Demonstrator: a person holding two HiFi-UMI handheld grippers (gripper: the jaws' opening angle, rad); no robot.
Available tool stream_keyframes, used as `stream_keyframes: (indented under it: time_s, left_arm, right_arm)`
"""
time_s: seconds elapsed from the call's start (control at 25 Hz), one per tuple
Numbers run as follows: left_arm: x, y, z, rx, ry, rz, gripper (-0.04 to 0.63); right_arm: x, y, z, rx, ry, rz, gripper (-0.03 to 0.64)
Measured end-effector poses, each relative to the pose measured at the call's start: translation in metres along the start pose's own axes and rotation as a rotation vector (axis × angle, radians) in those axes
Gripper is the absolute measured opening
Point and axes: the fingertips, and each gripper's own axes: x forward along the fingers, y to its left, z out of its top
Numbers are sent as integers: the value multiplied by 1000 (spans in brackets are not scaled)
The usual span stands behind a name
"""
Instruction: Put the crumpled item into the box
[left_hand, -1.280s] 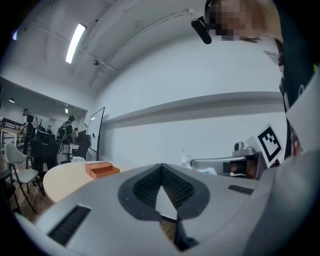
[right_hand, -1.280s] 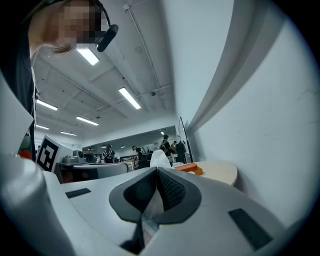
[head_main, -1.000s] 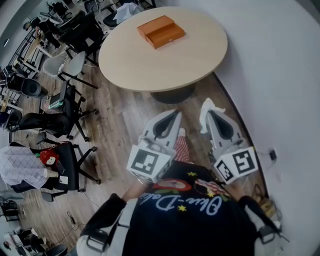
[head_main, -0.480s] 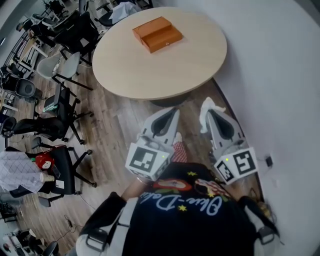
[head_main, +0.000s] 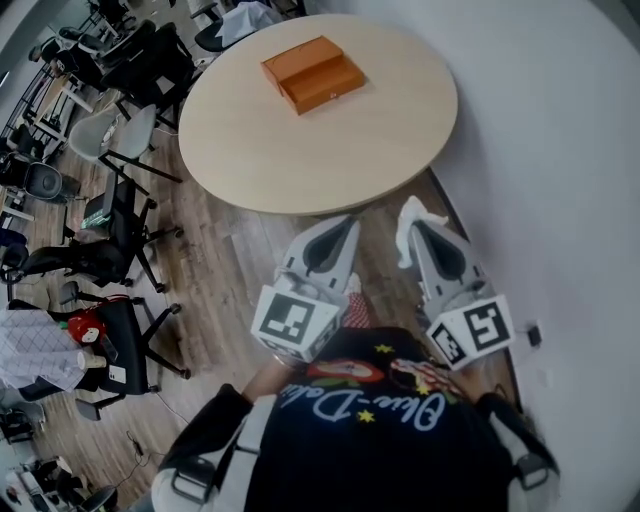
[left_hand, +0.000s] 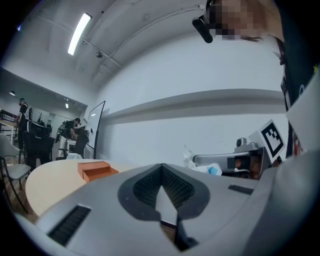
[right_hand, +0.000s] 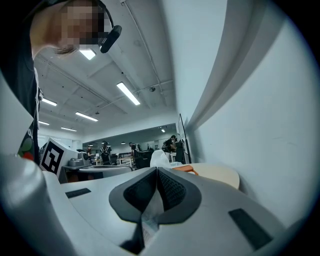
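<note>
The right gripper (right_hand: 156, 171) is clenched on the white crumpled item (right_hand: 160, 159), which pokes out past its tips; the left gripper (left_hand: 161, 166) has its jaws pressed together on nothing; both hang side by side just short of the round table (head_main: 380, 150); the orange box (head_main: 312, 73) lies on the table's far part, well apart from the item; office chairs (head_main: 120, 140) crowd the left.

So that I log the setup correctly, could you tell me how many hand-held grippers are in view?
2. The left hand-held gripper is held short of the round table, jaws together. The right hand-held gripper, beside it nearer the wall, is shut on a white crumpled item.
</note>
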Motion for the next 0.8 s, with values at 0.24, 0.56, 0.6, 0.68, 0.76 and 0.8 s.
stream_keyframes:
  time_s: [0.24,0.56,0.6,0.68,0.76,0.8]
  left_arm:
    - [27,19,7,-8,-6,-14,-9]
    - [56,54,17,-33,-23,-34,-9]
    - [60,58,18,-39,-24,-35,-9]
    - [67,66,21,-45,-29,-40,-9]
    - [74,73,23,-47,-37,-47,-9]
    - [77,78,24,-48,-42,-49,-9]
  right_arm:
    - [23,-22,8,-3,3,-23,2]
    - [59,-36,21,-27,19,-53,2]
    - [63,-37,23,-30,22,-57,2]
    - [70,-42,27,-36,25,-65,2]
    - [80,-47,30,-38,24,-70,2]
    - [86,-49,30,-38,24,-70,2]
